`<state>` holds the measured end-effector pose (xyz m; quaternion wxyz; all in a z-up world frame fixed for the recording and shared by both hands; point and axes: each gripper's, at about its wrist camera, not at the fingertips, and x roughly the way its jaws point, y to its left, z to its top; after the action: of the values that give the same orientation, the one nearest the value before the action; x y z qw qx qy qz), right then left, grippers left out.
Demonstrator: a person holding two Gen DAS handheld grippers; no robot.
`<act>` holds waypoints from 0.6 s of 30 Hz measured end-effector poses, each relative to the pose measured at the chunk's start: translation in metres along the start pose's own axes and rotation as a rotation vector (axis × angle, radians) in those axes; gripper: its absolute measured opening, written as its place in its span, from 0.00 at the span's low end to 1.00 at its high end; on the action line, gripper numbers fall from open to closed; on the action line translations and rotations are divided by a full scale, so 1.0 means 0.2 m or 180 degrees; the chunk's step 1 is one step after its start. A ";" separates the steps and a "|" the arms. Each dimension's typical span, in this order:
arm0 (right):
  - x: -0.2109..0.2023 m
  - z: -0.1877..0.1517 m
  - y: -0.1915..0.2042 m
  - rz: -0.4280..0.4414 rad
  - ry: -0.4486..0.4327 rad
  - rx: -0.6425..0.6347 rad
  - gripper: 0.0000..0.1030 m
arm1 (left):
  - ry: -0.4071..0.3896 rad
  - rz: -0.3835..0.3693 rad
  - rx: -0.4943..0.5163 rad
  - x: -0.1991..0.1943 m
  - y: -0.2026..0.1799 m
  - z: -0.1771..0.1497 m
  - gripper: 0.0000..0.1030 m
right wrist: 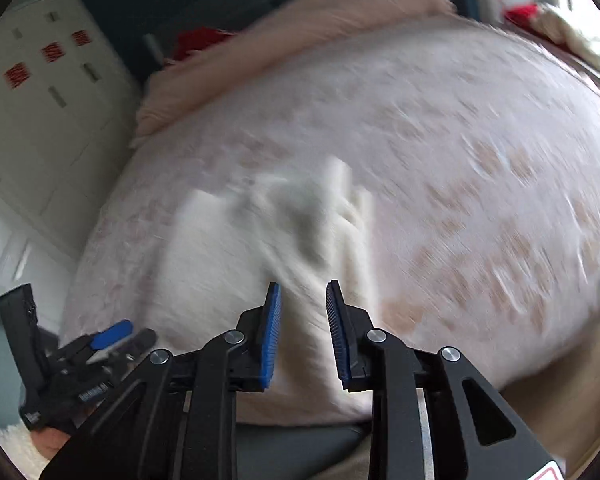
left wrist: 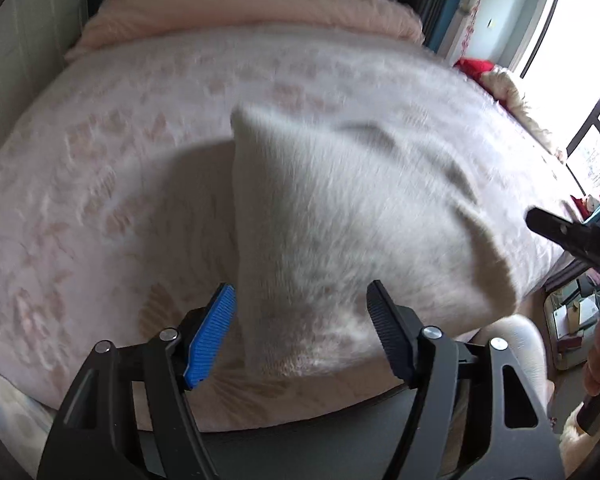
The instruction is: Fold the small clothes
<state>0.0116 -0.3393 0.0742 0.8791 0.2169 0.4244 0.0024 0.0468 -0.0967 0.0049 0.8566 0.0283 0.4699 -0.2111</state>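
- Left tongs gape wide, gripping nothing, clear of the cloth.
- Right tongs stand narrow, apparently empty.
- Cloth lies rumpled on the bed, probably set down for folding.

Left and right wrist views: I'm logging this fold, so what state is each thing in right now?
white fluffy garment: lying on the bed, rumpled, one edge raised, held by neither gripper.
left gripper: open, nothing between its pads.
right gripper: narrowly open, empty, above the garment.
bed cover: spread flat.
pink blanket: bunched along the far end.
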 end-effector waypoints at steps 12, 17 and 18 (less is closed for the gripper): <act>0.41 0.03 0.43 0.0144 0.0467 -0.0537 0.14 | 0.0024 0.0362 -0.0040 -0.07 0.16 -0.02 0.70; 0.70 -0.03 0.62 0.0078 0.0879 -0.0921 0.12 | 0.0118 0.0395 -0.0154 -0.03 0.22 -0.04 0.70; 0.80 -0.08 0.63 0.0011 0.0956 -0.0997 0.11 | 0.0101 0.0399 -0.0165 -0.04 0.22 -0.04 0.70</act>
<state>0.1249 -0.1889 -0.0049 0.8290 0.0756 0.5446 0.1022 0.0543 -0.0517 0.0013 0.8611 0.0389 0.4860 -0.1443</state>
